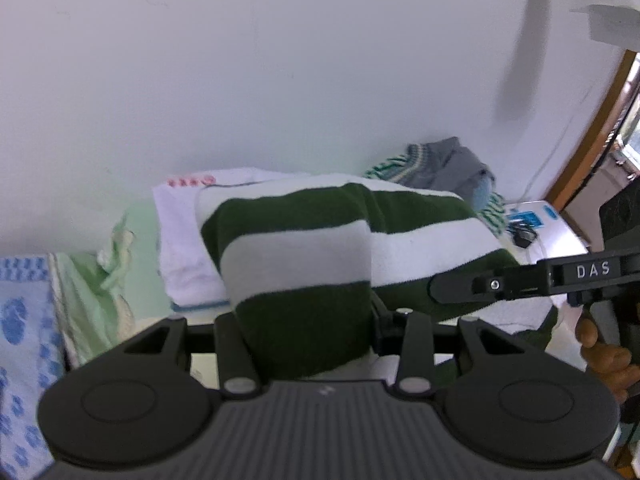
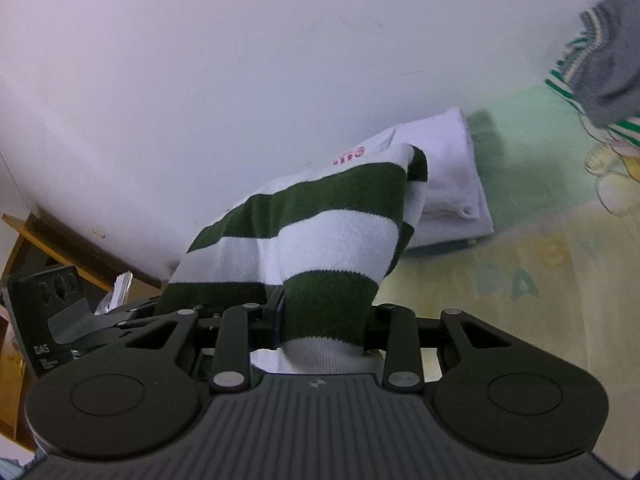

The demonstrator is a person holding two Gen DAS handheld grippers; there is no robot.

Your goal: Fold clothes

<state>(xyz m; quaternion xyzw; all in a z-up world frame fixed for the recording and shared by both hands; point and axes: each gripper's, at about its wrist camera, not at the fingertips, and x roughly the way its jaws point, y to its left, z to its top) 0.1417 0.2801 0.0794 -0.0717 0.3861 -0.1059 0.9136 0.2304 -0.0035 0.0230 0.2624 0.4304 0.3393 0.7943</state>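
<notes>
Both the left tool (image 1: 308,320) and the right tool (image 2: 320,320) were clamped on the green-and-white striped garment (image 1: 304,248), held above a folded white cloth (image 2: 448,184).

Fuzzy knit striped garment (image 2: 320,236); matt ribbed plastic claw (image 1: 308,320) (white towel (image 1: 180,256) seemingly terry).

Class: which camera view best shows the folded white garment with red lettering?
The right wrist view: the folded white garment with red lettering shows its folded side and corner, though striped fabric overlaps it. The left wrist view shows it too, blurrier and partly hidden.
</notes>
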